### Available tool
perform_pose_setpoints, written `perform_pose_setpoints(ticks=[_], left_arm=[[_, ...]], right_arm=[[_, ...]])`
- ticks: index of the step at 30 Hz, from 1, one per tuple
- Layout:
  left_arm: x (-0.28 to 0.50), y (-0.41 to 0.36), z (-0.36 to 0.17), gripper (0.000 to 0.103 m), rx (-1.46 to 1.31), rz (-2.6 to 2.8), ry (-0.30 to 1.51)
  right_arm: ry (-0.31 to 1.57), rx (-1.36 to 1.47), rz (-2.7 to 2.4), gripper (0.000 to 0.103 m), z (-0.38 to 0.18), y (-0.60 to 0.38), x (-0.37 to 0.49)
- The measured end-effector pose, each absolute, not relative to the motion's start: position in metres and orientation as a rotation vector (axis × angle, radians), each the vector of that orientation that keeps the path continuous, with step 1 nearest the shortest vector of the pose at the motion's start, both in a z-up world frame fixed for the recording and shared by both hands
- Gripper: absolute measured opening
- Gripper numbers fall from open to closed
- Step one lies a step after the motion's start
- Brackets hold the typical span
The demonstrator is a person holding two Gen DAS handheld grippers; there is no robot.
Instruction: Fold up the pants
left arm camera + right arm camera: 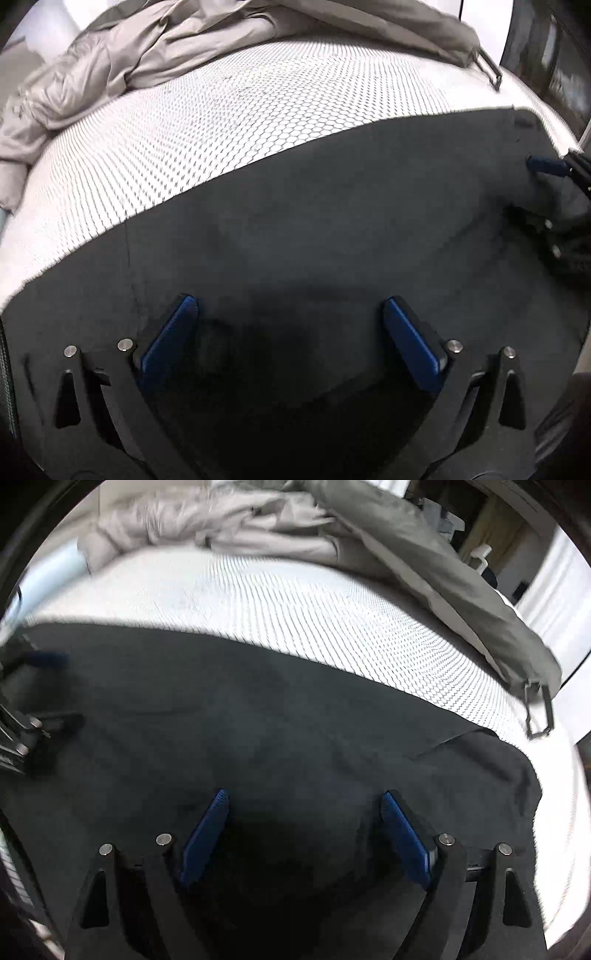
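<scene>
The dark pants (314,229) are lying flat on the bed (221,122), below the grey blanket (155,48). Both claws, left (290,306) and right (304,801), are hovering wide open and empty; each should be pinching an edge squarely.

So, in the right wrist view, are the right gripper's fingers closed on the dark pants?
No: the right gripper has its blue fingers spread wide apart above the dark pants, clamping no fabric.

Left claw (290,308): I see my jaws spread wide, blue pads (168,338) facing each other, nothing pinched, tilted steeply downward.
Right claw (304,803): my jaws stand wide apart too, nothing gripped, angled downward.
</scene>
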State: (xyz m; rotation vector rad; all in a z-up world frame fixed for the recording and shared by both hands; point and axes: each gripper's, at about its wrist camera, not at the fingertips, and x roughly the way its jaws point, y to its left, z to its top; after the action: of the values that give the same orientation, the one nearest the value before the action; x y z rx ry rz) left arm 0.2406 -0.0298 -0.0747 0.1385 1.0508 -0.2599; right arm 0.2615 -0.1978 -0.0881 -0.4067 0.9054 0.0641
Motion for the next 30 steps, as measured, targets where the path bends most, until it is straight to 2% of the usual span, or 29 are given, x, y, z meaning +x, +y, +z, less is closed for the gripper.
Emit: perform_pose_setpoints(ticks=[5, 8, 10, 17, 25, 30], left_arm=[[0.238, -0.004, -0.073, 0.101, 0.101, -0.282, 1.052], [0.234, -0.003, -0.074, 0.101, 0.126, -0.279, 1.041], [0.235, -0.001, -0.070, 0.101, 0.125, -0.261, 1.042], [0.252, 0.010, -0.034, 0.100, 0.029, -0.220, 0.944], [0.289, -0.005, -0.068, 0.100, 0.073, -0.139, 1.013], [0.297, -0.001, -0.078, 0.100, 0.034, -0.155, 1.037]], right_arm=[[0.891, -0.384, -0.287, 0.088, -0.083, -0.283, 0.265], [0.923, -0.114, -0.279, 0.089, -0.087, -0.343, 0.263], [0.894, -0.096, -0.265, 0.089, -0.082, -0.350, 0.257], [0.808, -0.171, -0.236, 0.090, -0.045, -0.310, 0.240], [0.861, -0.249, 0.044, 0.090, -0.063, -0.202, 0.305], [0.921, -0.301, 0.031, 0.089, -0.078, -0.197, 0.331]])
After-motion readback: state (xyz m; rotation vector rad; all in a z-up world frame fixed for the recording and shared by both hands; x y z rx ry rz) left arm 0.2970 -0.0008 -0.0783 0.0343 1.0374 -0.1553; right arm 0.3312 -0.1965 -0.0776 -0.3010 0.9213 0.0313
